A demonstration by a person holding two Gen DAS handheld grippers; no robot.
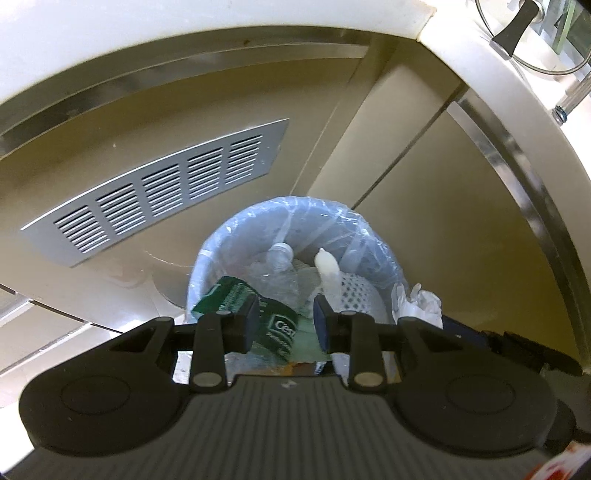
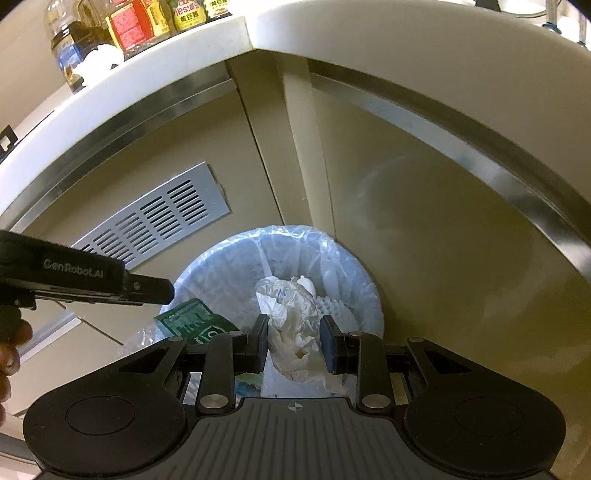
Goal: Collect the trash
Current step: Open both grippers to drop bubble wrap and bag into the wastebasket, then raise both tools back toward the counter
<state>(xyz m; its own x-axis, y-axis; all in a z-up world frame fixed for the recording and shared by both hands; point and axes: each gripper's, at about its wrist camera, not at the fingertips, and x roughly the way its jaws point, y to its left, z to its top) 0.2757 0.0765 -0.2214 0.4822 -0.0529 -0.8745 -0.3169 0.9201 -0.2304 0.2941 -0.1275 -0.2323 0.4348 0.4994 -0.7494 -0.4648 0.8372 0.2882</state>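
A round bin with a blue plastic liner (image 1: 236, 236) (image 2: 221, 251) stands on the floor in a cabinet corner. It holds a clear plastic bottle (image 1: 280, 258), a white mesh sleeve (image 1: 354, 291) and other scraps. My left gripper (image 1: 284, 314) hangs open over the bin's near left side. A dark green packet (image 1: 229, 295) (image 2: 192, 321) lies loose under it on the rim, clear of both pads. My right gripper (image 2: 293, 332) is shut on a crumpled white wad of paper (image 2: 291, 321) (image 1: 421, 301) above the bin's mouth. From the right wrist view the left gripper (image 2: 162, 291) shows side-on.
Beige cabinet doors with a silver vent grille (image 1: 159, 199) (image 2: 155, 218) rise behind the bin. A white countertop edge (image 2: 332, 33) overhangs them, carrying sauce bottles (image 2: 129, 22) and a glass lid (image 1: 524, 33). A hand (image 2: 11, 350) grips the left tool.
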